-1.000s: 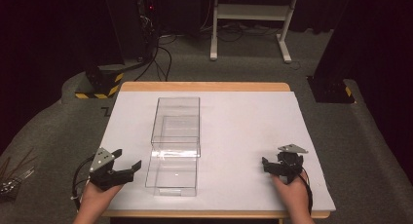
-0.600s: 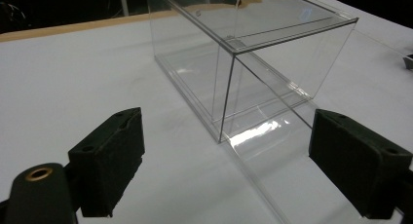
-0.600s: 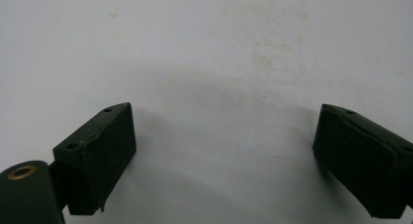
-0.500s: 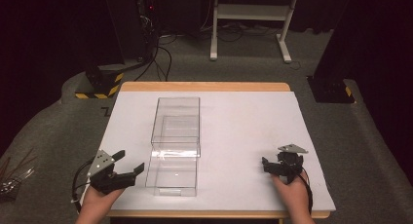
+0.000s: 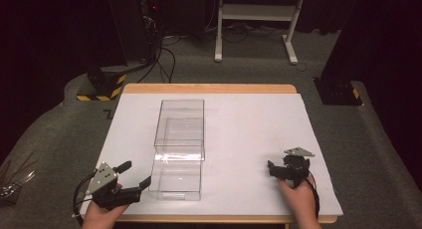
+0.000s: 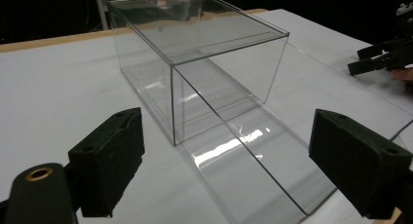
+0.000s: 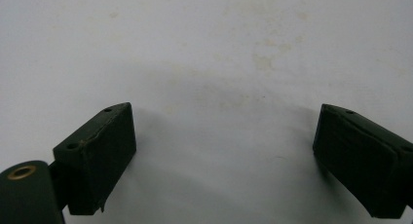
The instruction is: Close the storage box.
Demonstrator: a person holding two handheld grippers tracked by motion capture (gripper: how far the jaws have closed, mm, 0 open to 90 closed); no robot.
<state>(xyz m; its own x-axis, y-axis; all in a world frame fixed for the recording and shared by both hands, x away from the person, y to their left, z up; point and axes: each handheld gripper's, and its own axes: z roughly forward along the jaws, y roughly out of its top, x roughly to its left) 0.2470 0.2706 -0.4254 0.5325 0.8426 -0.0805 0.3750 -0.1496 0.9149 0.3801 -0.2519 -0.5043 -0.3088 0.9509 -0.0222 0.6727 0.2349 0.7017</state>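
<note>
The clear plastic box (image 5: pixel 179 147) lay left of the desk's (image 5: pixel 249 124) middle, reaching toward its near edge. The left gripper (image 5: pixel 133 174) hovered just beside its near-left corner, jaws spread and empty. By the near-right corner, the right gripper (image 5: pixel 271 168) pointed at bare desk, jaws likewise released.

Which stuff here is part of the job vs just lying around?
In the job:
- clear box, on the white table top
- clear tray sticking out of its near end
- left claw, open, aimed at the tray
- right claw, open over bare table

Lying about:
- white stand on the floor behind
- yellow-black striped base
- floor cables
</note>
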